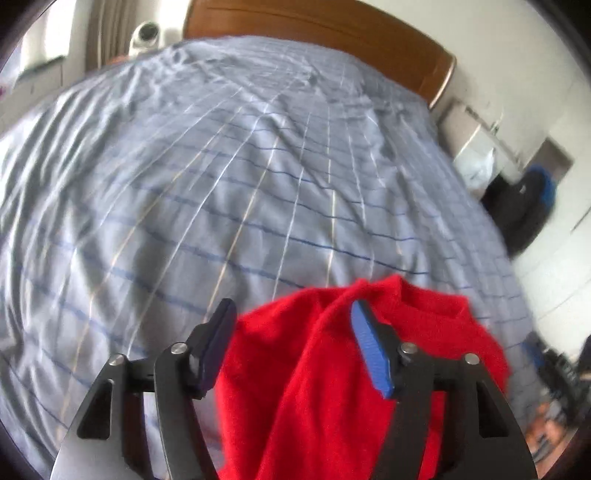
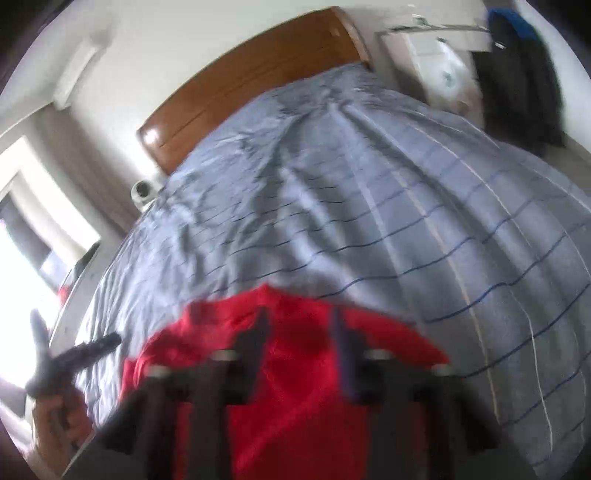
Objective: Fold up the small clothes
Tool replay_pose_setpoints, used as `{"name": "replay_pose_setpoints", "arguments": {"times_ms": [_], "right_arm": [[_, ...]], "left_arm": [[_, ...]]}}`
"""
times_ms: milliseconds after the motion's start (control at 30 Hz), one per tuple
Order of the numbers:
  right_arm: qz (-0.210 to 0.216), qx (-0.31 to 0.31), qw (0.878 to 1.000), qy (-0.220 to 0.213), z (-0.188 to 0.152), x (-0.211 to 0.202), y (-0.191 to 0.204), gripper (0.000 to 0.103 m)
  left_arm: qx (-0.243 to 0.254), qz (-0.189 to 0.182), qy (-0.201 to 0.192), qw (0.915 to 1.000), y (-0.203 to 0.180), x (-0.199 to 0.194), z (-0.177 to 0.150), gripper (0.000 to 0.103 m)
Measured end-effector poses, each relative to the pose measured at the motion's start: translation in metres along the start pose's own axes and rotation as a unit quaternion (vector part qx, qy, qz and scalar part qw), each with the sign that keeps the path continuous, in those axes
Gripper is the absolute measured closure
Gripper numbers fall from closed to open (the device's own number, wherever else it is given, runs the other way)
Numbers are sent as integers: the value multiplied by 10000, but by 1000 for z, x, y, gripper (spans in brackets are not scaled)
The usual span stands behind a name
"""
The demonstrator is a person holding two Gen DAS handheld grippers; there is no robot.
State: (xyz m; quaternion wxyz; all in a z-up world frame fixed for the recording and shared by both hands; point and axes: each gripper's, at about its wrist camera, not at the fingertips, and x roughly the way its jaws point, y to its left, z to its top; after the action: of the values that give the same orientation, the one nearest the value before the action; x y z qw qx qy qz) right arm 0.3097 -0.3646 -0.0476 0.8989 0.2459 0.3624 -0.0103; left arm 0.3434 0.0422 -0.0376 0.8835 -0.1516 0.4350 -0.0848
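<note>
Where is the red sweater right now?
The red sweater lies bunched at the near end of the bed, on the grey-blue checked cover, low in both wrist views. The left tongs stand open around it.

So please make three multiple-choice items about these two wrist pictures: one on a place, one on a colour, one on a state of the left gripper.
1. Where is the brown wooden headboard?
A. at the far end of the bed
B. beside the gripper
C. under the garment

2. What colour is the soft knitted garment?
A. green
B. red
C. white

3. How do the left gripper's fingers stand?
A. pressed together
B. apart
C. out of view

Answers:
1 A: the headboard rises beyond the grey-blue checked bedcover.
2 B: the garment is bright red.
3 B: the left gripper shows a wide gap, with red cloth between its fingers.
</note>
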Motion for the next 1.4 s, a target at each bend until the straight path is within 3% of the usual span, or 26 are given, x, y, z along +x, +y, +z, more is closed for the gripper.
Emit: {"name": "replay_pose_setpoints", "arguments": {"times_ms": [100,167,233,267,300,333,400,433,467,533,600,633,733,833,900,967,1167,1233,1267,1300,1400], "right_arm": [[338,-240,9991,78,-13,-18,7,58],[837,-608,9935,468,-30,-18,21,58],[1190,-816,9830,1132,-55,-12,27,58],[1032,-935,9811,1342,-66,-8,27,58],[598,-1143,9802,1505,-76,-5,25,59],[30,-1339,9780,1601,-83,-4,19,59],[-191,-1368,9799,1441,-81,-18,13,59],[-93,-1418,9813,1301,-76,-30,16,59],[9,-1505,9811,1219,-71,-37,22,59],[378,-1657,9776,1241,-55,-40,45,59],[680,-1552,9744,1476,-43,-25,65,59],[780,-1413,9704,1796,-37,-6,77,59],[452,-1170,9662,2252,-30,48,97,67],[102,-1103,9650,2376,-33,84,105,75],[-251,-1307,9567,2589,-41,106,109,100],[-482,-1610,9598,2248,-39,103,120,100],[-486,-1958,9738,1052,-8,80,145,100],[-378,-1871,9707,1461,-13,105,139,98],[-447,-1751,9636,1970,-21,123,131,93],[-560,-1701,9594,2178,-28,128,126,88],[-33,-1440,9743,1730,-17,101,113,82]], "left_arm": [[383,-575,-74,9976,-7,-20,-23,35],[939,-934,244,9909,-24,-22,-45,29],[1539,-710,802,9823,-33,-10,-77,30],[1749,-280,1002,9791,-29,-3,-93,41],[1806,-18,1036,9781,-17,-5,-107,47],[1743,-106,966,9799,-8,-15,-114,50],[1549,-92,582,9862,15,-53,-124,34],[1464,142,269,9888,27,-73,-128,20],[1377,343,24,9899,37,-87,-130,16],[1013,619,-380,9922,66,-113,-140,15],[588,673,-485,9948,88,-121,-151,15],[352,675,-563,9955,102,-122,-160,15],[112,910,-688,9934,129,-112,-184,15],[323,993,-768,9916,129,-107,-194,15],[463,957,-774,9913,124,-106,-191,12],[410,912,-794,9918,128,-104,-192,12],[340,831,-790,9928,127,-102,-193,10],[363,835,-787,9927,126,-101,-192,10],[356,819,-784,9929,127,-101,-192,10],[348,808,-783,9930,127,-101,-192,10],[354,805,-770,9931,127,-100,-191,9]]}}
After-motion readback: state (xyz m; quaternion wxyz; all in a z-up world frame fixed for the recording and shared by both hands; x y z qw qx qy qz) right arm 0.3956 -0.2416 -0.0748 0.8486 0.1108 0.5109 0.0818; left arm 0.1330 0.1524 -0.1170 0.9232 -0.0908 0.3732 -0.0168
